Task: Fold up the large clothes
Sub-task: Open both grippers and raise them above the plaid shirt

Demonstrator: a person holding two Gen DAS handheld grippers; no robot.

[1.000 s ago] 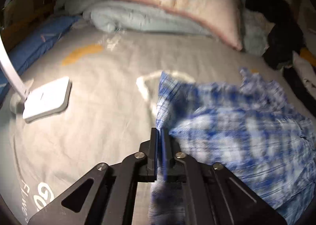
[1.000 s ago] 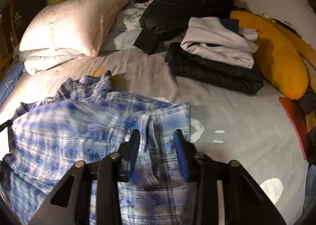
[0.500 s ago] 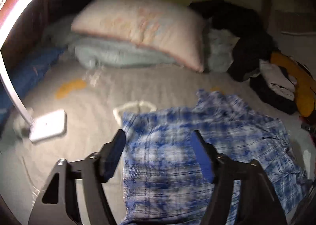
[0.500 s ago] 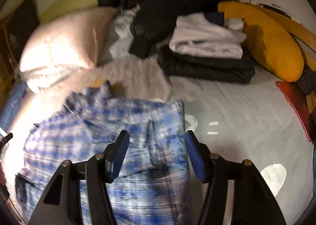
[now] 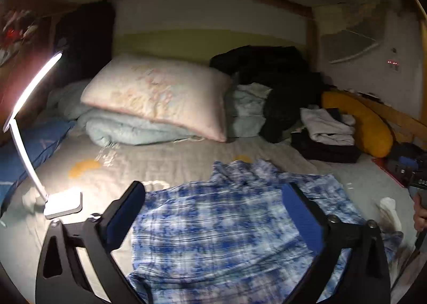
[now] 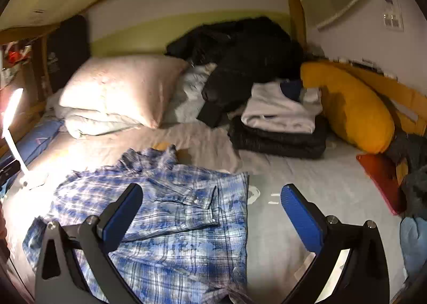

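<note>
So the bed [image 6: 307,178] takes up basically the whole lower half of both views, and the blue plaid shirt [image 6: 170,213] is lying flat on it, lower middle of the left wrist frame and lower left to centre in the right wrist one. Looks partly folded already: collar end points toward the top of the frame at the pillow [image 5: 160,90], hem runs off the bottom edge under my tongs, so its long axis goes up-down in the picture.

My left gripper [image 5: 213,213] sits straight over the shirt with the cloth showing between the fingers, so that's the nearer one. My right gripper [image 6: 210,213] is off toward the shirt's right-hand edge: the left finger is over the plaid, the right finger over bare sheet.

Both sets of jaws have just been opening and now stand fully spread, nothing pinched; the fabric is below them, not in them.

My guess is the next fold goes along that long axis, so both tongs need to drop back down onto the near hem, low in frame.
</note>
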